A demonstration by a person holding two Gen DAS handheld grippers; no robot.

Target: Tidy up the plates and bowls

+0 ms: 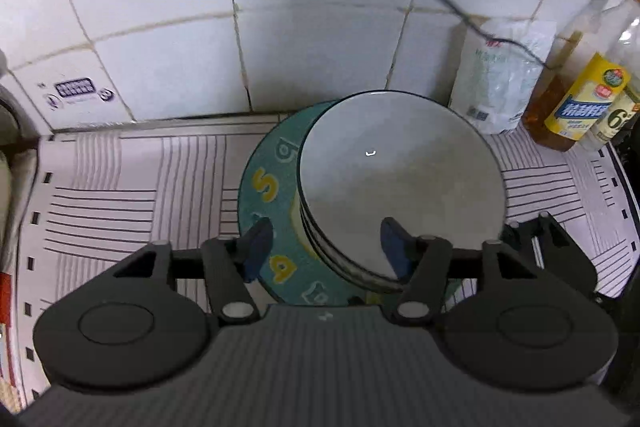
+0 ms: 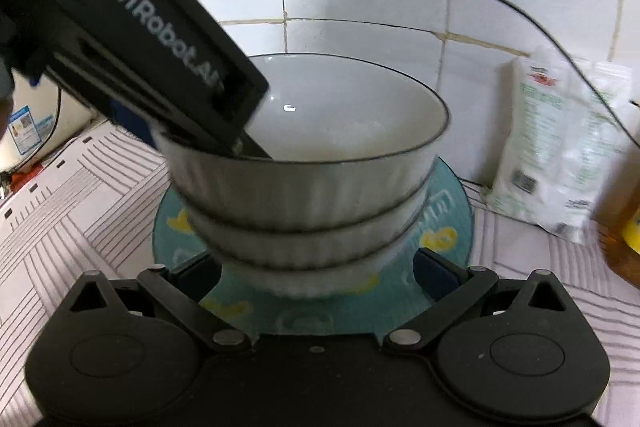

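The left gripper (image 1: 324, 247) straddles the top bowl's (image 1: 400, 187) rim at seven o'clock, jaws apparently loosened. The right gripper (image 2: 318, 269) gapes wide around the stack's base, gripping nothing.

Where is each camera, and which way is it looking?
Left wrist: on the left gripper, looking steeply down into the top bowl; its open fingers straddle the rim.
Right wrist: on the right gripper, looking at the bowls from the side; its open fingers and the left gripper show.
Both show: bowls, teal plate, tiled wall, white bag.
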